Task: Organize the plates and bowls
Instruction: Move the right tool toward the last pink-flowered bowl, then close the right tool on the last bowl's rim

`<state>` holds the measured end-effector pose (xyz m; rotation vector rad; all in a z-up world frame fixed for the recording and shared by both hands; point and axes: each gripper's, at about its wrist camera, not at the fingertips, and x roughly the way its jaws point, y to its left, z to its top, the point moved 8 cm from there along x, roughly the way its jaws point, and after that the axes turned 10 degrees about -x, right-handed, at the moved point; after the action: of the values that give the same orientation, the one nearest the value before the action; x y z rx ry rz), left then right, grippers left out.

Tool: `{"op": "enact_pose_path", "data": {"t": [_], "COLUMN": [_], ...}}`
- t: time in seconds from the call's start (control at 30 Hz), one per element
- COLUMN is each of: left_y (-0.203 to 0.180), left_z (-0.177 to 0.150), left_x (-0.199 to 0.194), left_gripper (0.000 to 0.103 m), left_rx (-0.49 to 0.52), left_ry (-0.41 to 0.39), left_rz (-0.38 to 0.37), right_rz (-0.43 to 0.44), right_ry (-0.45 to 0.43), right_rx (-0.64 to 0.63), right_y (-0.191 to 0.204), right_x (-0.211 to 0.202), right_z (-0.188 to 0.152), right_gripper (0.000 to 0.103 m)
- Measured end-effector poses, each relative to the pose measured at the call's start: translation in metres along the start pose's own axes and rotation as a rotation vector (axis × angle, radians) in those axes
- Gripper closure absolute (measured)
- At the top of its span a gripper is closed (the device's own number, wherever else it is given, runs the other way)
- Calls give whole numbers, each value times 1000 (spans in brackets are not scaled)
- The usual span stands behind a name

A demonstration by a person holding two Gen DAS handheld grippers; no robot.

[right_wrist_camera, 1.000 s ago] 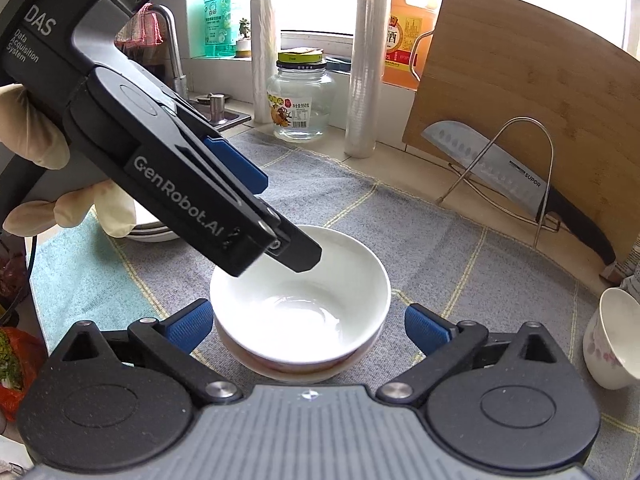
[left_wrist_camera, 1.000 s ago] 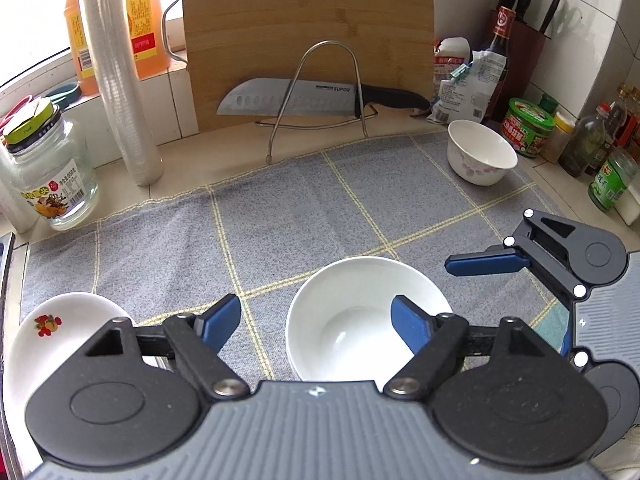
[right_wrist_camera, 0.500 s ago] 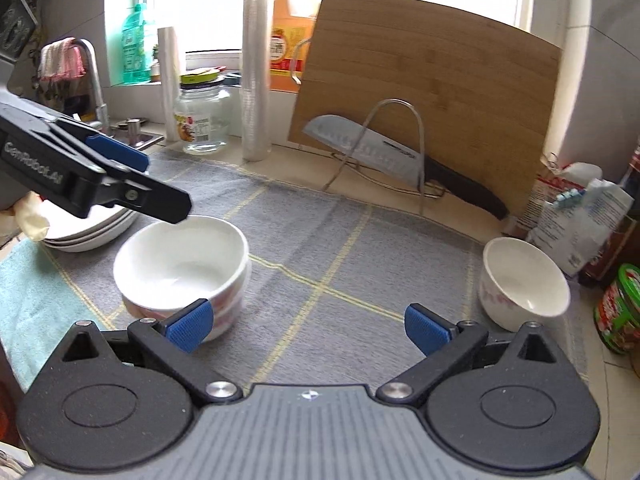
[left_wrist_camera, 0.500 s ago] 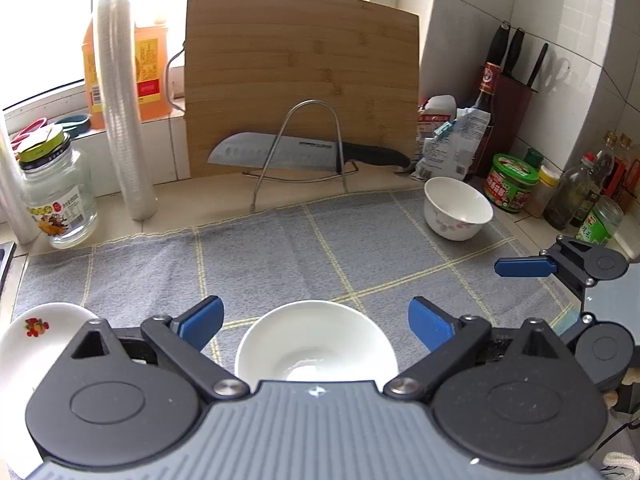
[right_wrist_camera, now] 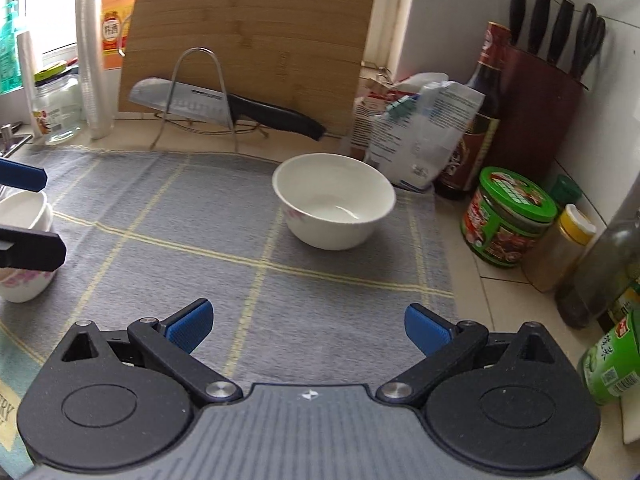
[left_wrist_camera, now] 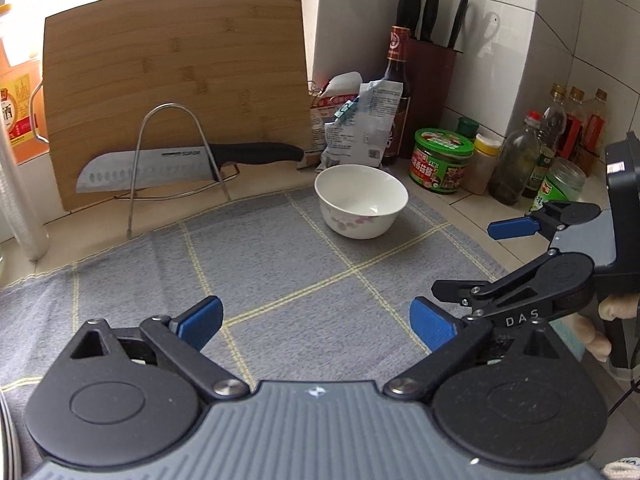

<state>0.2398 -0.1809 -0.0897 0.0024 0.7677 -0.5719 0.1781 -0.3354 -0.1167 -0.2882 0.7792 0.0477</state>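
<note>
A white bowl with pink flowers (left_wrist_camera: 360, 200) (right_wrist_camera: 334, 200) stands alone at the far right of the grey checked cloth (left_wrist_camera: 260, 264) (right_wrist_camera: 160, 216). My left gripper (left_wrist_camera: 316, 322) is open and empty, hovering over the bare cloth well short of that bowl. My right gripper (right_wrist_camera: 308, 326) is also open with nothing between its fingers, the bowl ahead of it. In the left wrist view the right gripper (left_wrist_camera: 464, 260) sits at the right edge. In the right wrist view, stacked white bowls (right_wrist_camera: 24, 288) stand at the left edge, partly behind the left gripper (right_wrist_camera: 28, 216).
A bamboo cutting board (left_wrist_camera: 176, 80) leans on the back wall, with a knife (left_wrist_camera: 180, 162) on a wire rack before it. Packets (right_wrist_camera: 416, 136), a green-lidded jar (right_wrist_camera: 508, 220), bottles (left_wrist_camera: 520, 164) and a knife block (right_wrist_camera: 536, 120) crowd the right corner.
Both grippers swung right, away from the stacked bowls. The left jaws widened and the bowl between them dropped from its view. The flowered bowl now lies ahead in both views.
</note>
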Motion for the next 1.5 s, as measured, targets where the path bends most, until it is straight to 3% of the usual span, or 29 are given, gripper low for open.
{"op": "enact_pose_path", "data": {"t": [0.3,0.63,1.17,1.5], "left_y": [-35,-46,-41,-40], "left_z": [-8,3,18,26], "left_x": [67,125,169,182], "left_gripper": [4,4,3,1], "left_rx": [17,-19,-40,16], "left_ry": [31,22,34,24], "left_rz": [18,45,62,65], "right_rz": [2,52,156,203], "right_ry": [49,26,16,43], "right_rx": [23,13,-34,-79], "right_y": [-44,-67,-73,-76], "right_x": [31,61,95,112], "right_z": [-10,16,48,60], "right_gripper": [0,0,0,0]}}
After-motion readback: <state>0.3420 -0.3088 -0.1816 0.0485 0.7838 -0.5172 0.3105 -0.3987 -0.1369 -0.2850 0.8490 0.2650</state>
